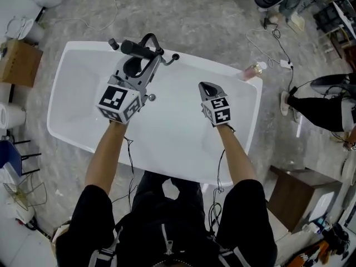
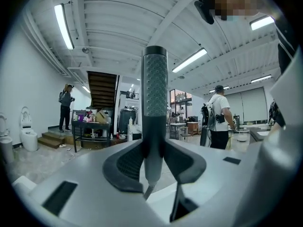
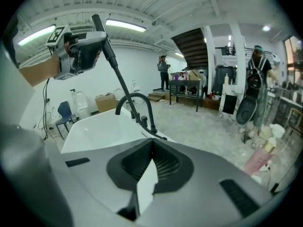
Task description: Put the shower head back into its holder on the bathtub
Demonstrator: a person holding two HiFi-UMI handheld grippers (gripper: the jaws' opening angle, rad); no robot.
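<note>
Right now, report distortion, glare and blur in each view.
Head view: even light, sharp, little shadow on the white bathtub. Left gripper view: heavy fisheye, dark corners, glaring strip light, shower head sharp. Right gripper view: same fisheye, bright strip light, edges soft.

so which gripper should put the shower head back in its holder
Left. The left gripper is shut on the shower head and sits close to the faucet on the bathtub's far rim. The right gripper is shut and empty, farther from it.
</note>
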